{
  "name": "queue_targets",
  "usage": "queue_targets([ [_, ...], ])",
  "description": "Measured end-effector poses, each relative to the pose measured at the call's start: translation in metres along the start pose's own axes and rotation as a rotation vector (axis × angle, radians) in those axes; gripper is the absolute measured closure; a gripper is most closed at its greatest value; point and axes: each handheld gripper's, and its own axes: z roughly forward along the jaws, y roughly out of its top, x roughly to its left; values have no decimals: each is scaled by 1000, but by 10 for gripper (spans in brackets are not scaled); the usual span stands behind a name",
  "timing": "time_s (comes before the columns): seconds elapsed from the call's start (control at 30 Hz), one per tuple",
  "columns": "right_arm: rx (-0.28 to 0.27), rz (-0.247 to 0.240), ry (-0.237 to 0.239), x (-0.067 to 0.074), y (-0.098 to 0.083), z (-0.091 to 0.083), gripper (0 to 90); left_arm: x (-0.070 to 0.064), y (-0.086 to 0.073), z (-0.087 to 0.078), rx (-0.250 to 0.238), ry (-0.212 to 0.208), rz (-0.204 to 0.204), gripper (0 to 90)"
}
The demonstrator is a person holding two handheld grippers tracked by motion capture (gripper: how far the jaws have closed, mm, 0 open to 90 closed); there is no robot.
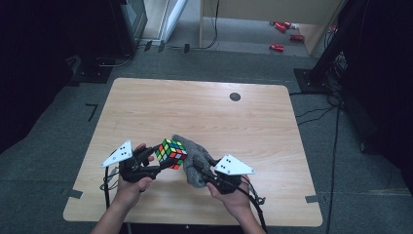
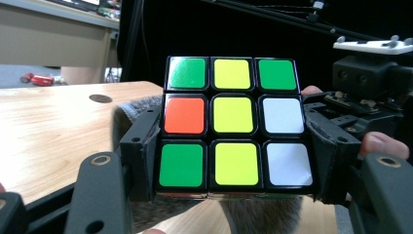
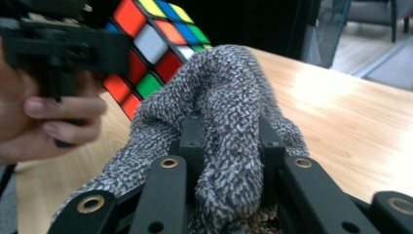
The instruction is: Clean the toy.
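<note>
Black jaws of your left gripper point(image 2: 234, 195) clamp the puzzle cube point(image 2: 234, 127) from both sides, holding it clear of the table, its green, yellow, orange and white face toward the camera. Your right gripper point(image 3: 229, 161) pinches a fold of the grey fuzzy cloth point(image 3: 224, 92), jaws nearly together on it. From above, cube point(image 1: 171, 153) and cloth point(image 1: 194, 158) touch near the front of the wooden table point(image 1: 204, 112), just between your hands. A dark round spot point(image 1: 235, 96) sits toward the far edge.
</note>
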Motion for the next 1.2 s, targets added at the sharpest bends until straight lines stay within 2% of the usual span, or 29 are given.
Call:
queue_targets([
  [0.1, 5, -17, 14, 7, -3, 4, 734, -2, 0, 2, -13, -26, -19, 348],
  [0.23, 31, -19, 56, 16, -11, 11, 738, 0, 1, 0, -15, -22, -17, 348],
  [0.3, 51, -42, 80, 20, -13, 15, 738, 1, 1, -1, -17, -20, -18, 348],
  [0.4, 52, -89, 57, 24, -11, 15, 737, 1, 1, -2, -15, -23, -16, 348],
  [0.53, -18, -47, 16, 11, -4, 3, 740, 1, 0, 0, -2, -33, -12, 347],
  [0.6, -27, -31, 12, 9, -4, 2, 741, 0, 0, 1, 3, -30, -12, 348],
  [0.67, -6, -46, 28, 12, -7, 5, 741, 0, 0, 1, 3, -28, -14, 348],
  [0.83, 64, -106, 103, 26, -14, 17, 739, 1, 1, -1, -5, -15, -10, 348],
  [0.93, 50, -105, 87, 23, -11, 14, 739, 1, 0, -1, -13, -13, -15, 348],
  [1.1, -35, -21, 13, 7, -4, 2, 737, 0, -2, 2, 3, -16, -8, 348],
  [1.2, 1, -53, 40, 12, -8, 7, 735, 0, -2, 2, 2, -14, -7, 348],
])
